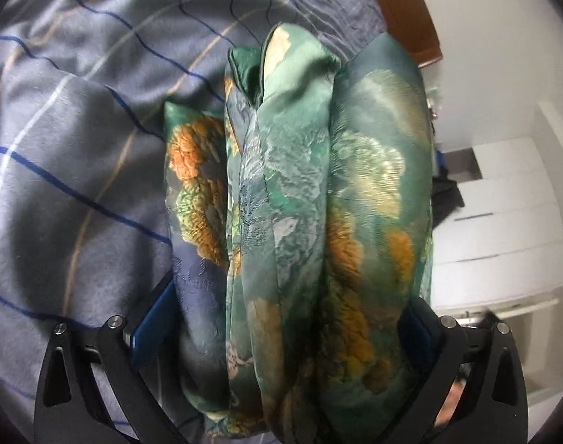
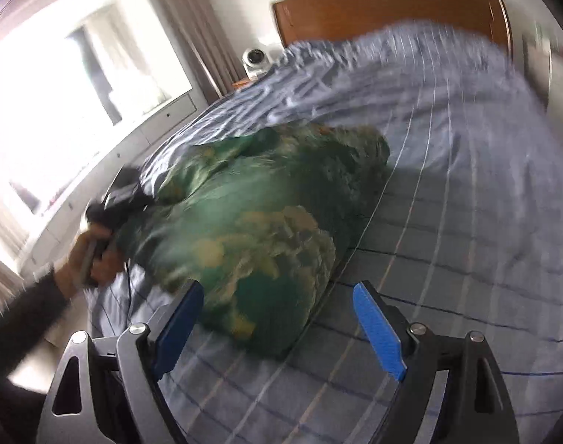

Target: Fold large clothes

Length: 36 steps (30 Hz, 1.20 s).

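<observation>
The green dress (image 2: 252, 229) looks like it is already folded a few times, so most of the job seems done. It sits on the bed (image 2: 466, 222) as a thick, puffy bundle, near the side by the window (image 2: 78, 74). What may be left is one more fold, or some patting flat, because the bundle is still lumpy and its layers bulge.

Up close in the left view, the dress (image 1: 300, 203) is shiny and smooth, dark green with orange and pale yellow flowers. Several layers lie side by side like long rolls, and a dark hem edge shows at the far end. (I cannot tell if it is a dress or a robe; it is just a big silky piece of clothing.)

The left gripper (image 1: 285, 329) has its blue fingers (image 1: 152, 318) wide apart, with the folded bundle filling the space between them. I think it holds the bundle loosely or is sliding around it, but the fingers are not squeezed tight. In the right view, a hand (image 2: 93, 255) in a dark sleeve holds that gripper at the bundle's far side.

The right gripper (image 2: 281, 329) is wide apart too, and holds nothing. It hovers just over the striped grey sheet, close to the near end of the bundle.

Behind the bed is a brown headboard (image 2: 392, 11). A small white camera (image 2: 255, 59) sits beside it.
</observation>
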Tool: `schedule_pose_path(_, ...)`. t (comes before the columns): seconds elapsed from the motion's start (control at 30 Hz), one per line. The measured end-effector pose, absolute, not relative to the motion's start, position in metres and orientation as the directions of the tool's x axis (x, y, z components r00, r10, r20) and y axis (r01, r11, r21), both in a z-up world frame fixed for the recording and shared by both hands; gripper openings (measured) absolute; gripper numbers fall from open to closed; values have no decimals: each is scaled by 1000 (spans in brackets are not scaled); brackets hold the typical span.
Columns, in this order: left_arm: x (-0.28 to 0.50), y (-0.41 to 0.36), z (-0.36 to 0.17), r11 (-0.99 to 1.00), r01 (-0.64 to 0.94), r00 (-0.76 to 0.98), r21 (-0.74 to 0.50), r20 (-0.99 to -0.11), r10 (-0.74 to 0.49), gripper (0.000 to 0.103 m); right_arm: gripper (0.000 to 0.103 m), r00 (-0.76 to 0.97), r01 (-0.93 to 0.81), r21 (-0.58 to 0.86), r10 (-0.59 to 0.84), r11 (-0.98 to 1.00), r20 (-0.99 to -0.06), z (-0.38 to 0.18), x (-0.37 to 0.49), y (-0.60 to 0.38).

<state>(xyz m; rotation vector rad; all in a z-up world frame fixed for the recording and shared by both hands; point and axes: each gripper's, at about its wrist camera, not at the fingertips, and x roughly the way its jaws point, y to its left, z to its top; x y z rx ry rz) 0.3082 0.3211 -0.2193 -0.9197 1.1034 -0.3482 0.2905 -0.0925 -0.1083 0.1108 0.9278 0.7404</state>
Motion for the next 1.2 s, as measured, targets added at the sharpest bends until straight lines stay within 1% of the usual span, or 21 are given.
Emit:
schedule_pose_path(0.13, 308, 320, -228, 606, -166, 432, -778, -609, -665, 103, 85, 217, -409, 665, 774, 625, -595, -163, 344, -93)
schedule_pose_path(0.17, 309, 320, -230, 605, -165, 431, -779, -609, -666, 103, 85, 193, -381, 702, 794, 602, -576, -176, 351, -89)
schedule_pose_path(0.27, 315, 323, -235, 606, -163, 429, -779, -609, -667, 103, 87, 143, -353, 735, 810, 579, -569, -204, 365, -70)
schedule_pose_path(0.3, 318, 324, -238, 602, -159, 430, -783, -603, -672, 103, 92, 133, -344, 751, 821, 564, -556, -211, 369, -66)
schedule_pose_path(0.37, 324, 320, -244, 597, -153, 436, -787, -596, -674, 103, 96, 105, -287, 804, 852, 520, -513, -227, 380, -63)
schedule_pose_path(0.43, 331, 316, -245, 607, -166, 435, -777, -610, -662, 102, 97, 94, -245, 827, 861, 507, -500, -237, 386, -59)
schedule_pose_path(0.47, 335, 314, -245, 617, -165, 435, -769, -618, -654, 100, 96, 100, -248, 816, 852, 522, -514, -236, 388, -55)
schedule_pose_path(0.5, 335, 309, -237, 632, -139, 450, -762, -617, -645, 81, 93, 117, -279, 785, 831, 553, -544, -229, 386, -48)
schedule_pose_path(0.53, 334, 306, -230, 650, -129, 462, -749, -625, -628, 72, 91, 153, -344, 722, 794, 601, -588, -214, 381, -40)
schedule_pose_path(0.57, 333, 305, -225, 661, -126, 467, -740, -632, -619, 69, 88, 182, -401, 667, 769, 627, -613, -200, 375, -34)
schedule_pose_path(0.6, 332, 304, -218, 663, -118, 474, -739, -629, -616, 63, 85, 203, -441, 632, 757, 637, -621, -191, 369, -30)
schedule_pose_path(0.63, 331, 302, -212, 663, -107, 482, -741, -622, -617, 60, 84, 230, -499, 581, 745, 643, -626, -177, 362, -25)
schedule_pose_path(0.77, 345, 293, -184, 682, -58, 537, -729, -598, -594, 60, 83, 290, -596, 505, 754, 624, -590, -142, 358, -24)
schedule_pose_path(0.93, 406, 273, -161, 715, -22, 563, -698, -600, -568, 60, 83, 318, -605, 519, 781, 603, -538, -124, 402, -42)
schedule_pose_path(1.03, 441, 261, -161, 727, -22, 562, -686, -610, -559, 60, 83, 325, -586, 540, 786, 604, -526, -125, 436, -53)
schedule_pose_path(1.13, 454, 257, -168, 738, -30, 555, -674, -626, -548, 61, 83, 324, -560, 565, 788, 606, -524, -137, 467, -62)
schedule_pose_path(1.2, 470, 252, -188, 749, -62, 538, -660, -654, -532, 64, 83, 317, -535, 584, 786, 610, -531, -151, 486, -64)
